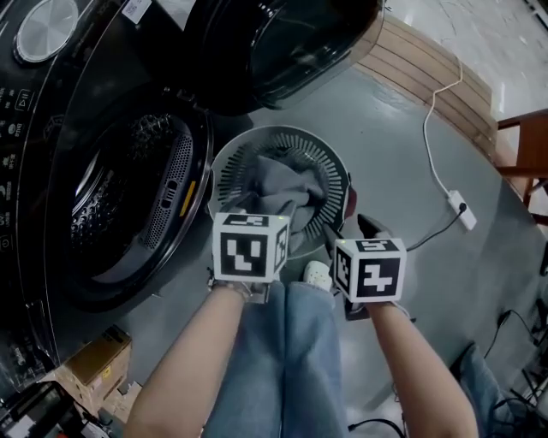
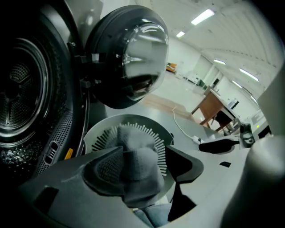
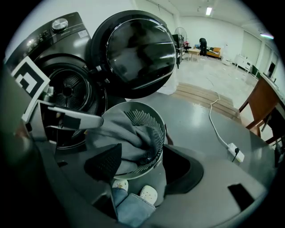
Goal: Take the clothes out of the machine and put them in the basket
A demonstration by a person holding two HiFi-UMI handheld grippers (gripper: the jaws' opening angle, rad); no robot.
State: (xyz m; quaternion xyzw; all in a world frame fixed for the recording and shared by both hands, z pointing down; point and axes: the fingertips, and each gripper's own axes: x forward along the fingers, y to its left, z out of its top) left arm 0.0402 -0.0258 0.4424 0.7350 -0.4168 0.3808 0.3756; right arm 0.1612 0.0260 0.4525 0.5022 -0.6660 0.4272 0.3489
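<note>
Head view: the grey garment (image 1: 278, 184) drapes the basket (image 1: 229, 169) just above the left gripper (image 2: 142, 167), loosed around its fold; the right gripper (image 3: 142, 167) gapes empty.

- No text here is clear enough to read.
- Washer panel (image 1: 19, 94): small white print and icons, too small.
- White label (image 1: 137, 8) on washer top: blurred.
- Box (image 1: 98, 359): print unreadable.

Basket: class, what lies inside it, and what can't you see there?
A grey garment fills the basket and hangs over its near rim. It covers the bottom, so anything beneath is hidden.
</note>
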